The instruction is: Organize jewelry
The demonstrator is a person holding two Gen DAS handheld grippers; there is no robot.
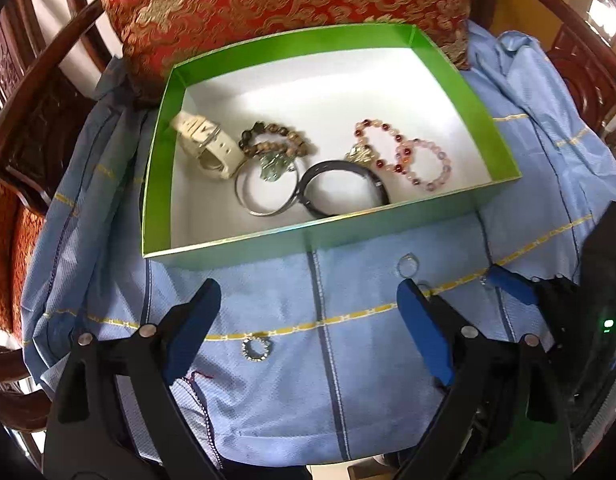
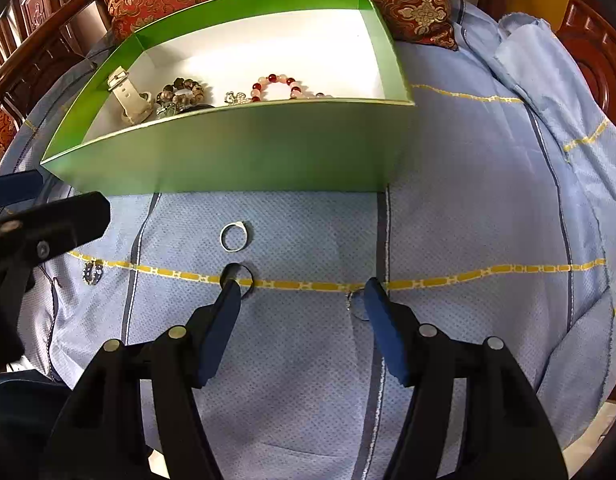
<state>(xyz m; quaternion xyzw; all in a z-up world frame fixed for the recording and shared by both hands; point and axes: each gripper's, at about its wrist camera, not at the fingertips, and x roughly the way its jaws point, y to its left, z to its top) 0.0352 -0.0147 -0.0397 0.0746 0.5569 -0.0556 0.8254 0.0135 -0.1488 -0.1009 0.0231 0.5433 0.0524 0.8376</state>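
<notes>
With bracelets already lying in the green box (image 1: 340,236), both grippers are hovering over loose rings just in front of it, left gripper (image 1: 308,316) fingers spread above the beaded ring (image 1: 256,349), right gripper (image 2: 301,294) fingers parted and empty; next, I judge, comes pinching a ring.

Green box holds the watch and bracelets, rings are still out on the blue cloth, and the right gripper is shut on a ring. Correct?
Not quite. The right gripper is open and holds nothing: the right wrist view shows its fingers spread apart over the blue cloth. The watch and bracelets are in the green box, and the rings lie outside it.
</notes>
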